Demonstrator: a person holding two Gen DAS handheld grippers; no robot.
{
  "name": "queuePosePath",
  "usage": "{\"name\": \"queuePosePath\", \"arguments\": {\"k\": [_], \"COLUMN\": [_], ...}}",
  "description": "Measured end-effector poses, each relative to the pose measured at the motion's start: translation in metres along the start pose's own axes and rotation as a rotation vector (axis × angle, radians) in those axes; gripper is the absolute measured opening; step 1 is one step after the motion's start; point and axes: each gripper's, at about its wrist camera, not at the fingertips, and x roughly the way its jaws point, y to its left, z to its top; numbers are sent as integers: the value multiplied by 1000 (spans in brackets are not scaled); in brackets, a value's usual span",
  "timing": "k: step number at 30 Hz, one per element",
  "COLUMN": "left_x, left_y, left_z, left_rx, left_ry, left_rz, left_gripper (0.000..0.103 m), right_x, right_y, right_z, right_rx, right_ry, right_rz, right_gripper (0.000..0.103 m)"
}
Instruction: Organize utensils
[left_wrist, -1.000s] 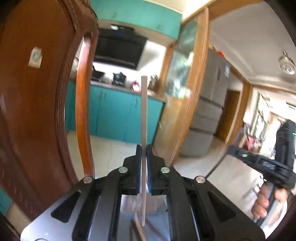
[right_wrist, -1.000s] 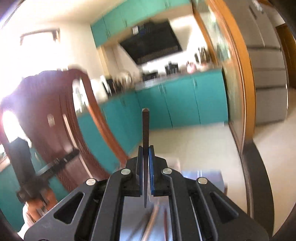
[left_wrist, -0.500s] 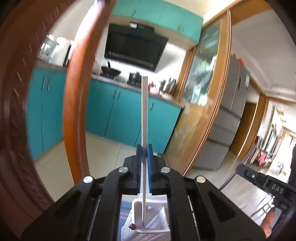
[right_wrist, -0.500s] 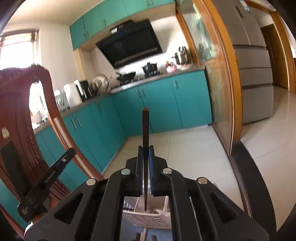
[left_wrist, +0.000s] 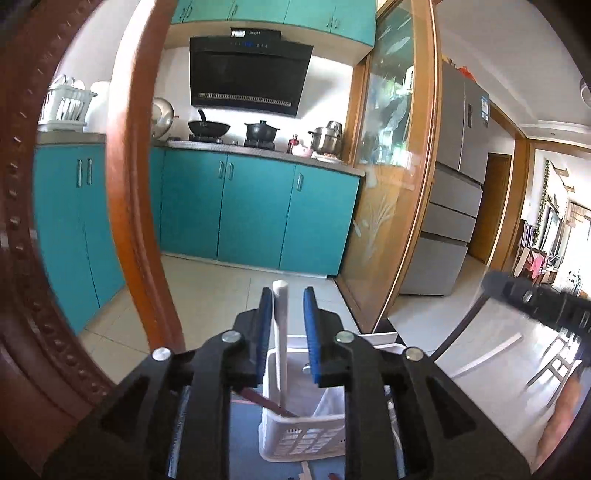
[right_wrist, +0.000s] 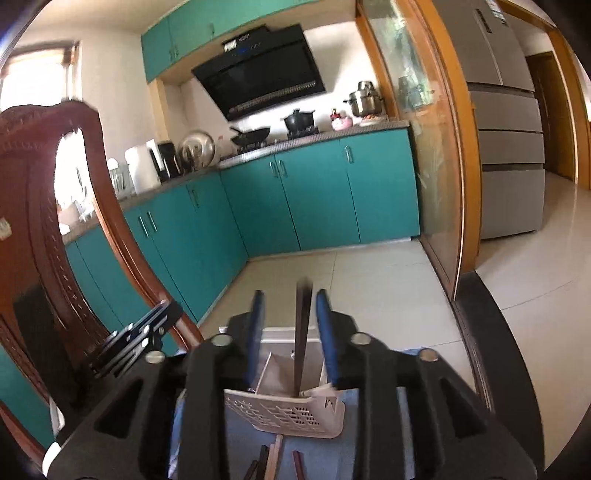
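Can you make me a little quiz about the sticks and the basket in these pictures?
1. True or false: the white chopstick stands between the left gripper's jaws, its lower end in the white basket.
2. What colour is the chopstick between the right gripper's jaws? A white, B dark, C green.
3. Fill in: both grippers' jaws are ___ now.

Key: 1 true. 2 B. 3 opening.

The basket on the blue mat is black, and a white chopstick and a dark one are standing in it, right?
Not quite: the basket is white, not black, as the left wrist view shows. The white chopstick and the dark chopstick do stand in it, on the blue mat.
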Motion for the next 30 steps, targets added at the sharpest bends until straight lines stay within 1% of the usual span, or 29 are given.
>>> {"name": "queuePosePath", "arguments": {"k": [2, 3, 7, 9, 10, 11, 12, 13, 14, 15, 16, 17, 18, 19, 20, 21, 22, 23, 25, 27, 30], "left_x": [-14, -24, -58, -71, -77, -85, -89, -92, -92, -89, -85, -79, -70, -62, -56, -54, -51, -50, -49, -50, -51], "left_y": [1, 3, 4, 3, 2, 3, 4, 5, 8, 11, 12, 14, 17, 18, 20, 20, 19, 16, 13, 14, 23], "left_z": [-1, -1, -8, -14, -17, -23, -28, -35, -43, -58, -66, -76, -89, -101, -111, -117, -122, -127, -135, -143, -152], "left_rx": [4, 6, 45, 70, 79, 84, 85, 82, 75, 59, 53, 45, 37, 31, 23, 24, 40, 73, 123, 133, 107], "left_ry": [-17, -28, -61, -71, -72, -70, -61, -40, -12, 53, 96, 154, 234, 311, 366, 394, 420, 440, 454, 472, 509], "left_rz": [-5, -8, -8, -9, -9, -3, 0, 5, 15, 43, 62, 91, 125, 140, 141, 147, 161, 183, 213, 216, 211], "left_gripper": [23, 26, 36, 40, 41, 44, 50, 52, 52, 52, 52, 52, 52, 52, 52, 52, 52, 52, 52, 55, 56], "right_x": [-19, -27, -67, -80, -86, -89, -90, -89, -84, -80, -68, -52, -38, -21, -6, 12, 24, 32, 50, 61, 70], "right_y": [0, 1, 6, 11, 13, 16, 19, 21, 24, 26, 28, 29, 29, 27, 25, 21, 17, 15, 10, 7, 9], "right_z": [3, 3, 3, -1, -5, -11, -20, -28, -43, -55, -72, -90, -102, -116, -129, -142, -152, -159, -174, -183, -191], "right_rx": [-5, -10, -41, -61, -77, -97, -118, -134, -161, -181, -208, -231, -242, -249, -251, -252, -251, -251, -244, -240, -239], "right_ry": [-39, -56, -132, -141, -139, -128, -106, -81, -31, 7, 67, 141, 204, 280, 349, 425, 478, 511, 585, 619, 651], "right_rz": [15, 23, 72, 110, 130, 156, 180, 196, 216, 218, 202, 162, 123, 76, 36, -9, -41, -60, -99, -123, -131], "right_gripper": [31, 31, 36, 36, 36, 36, 37, 38, 39, 39, 39, 39, 39, 39, 39, 38, 38, 38, 39, 39, 39]}}
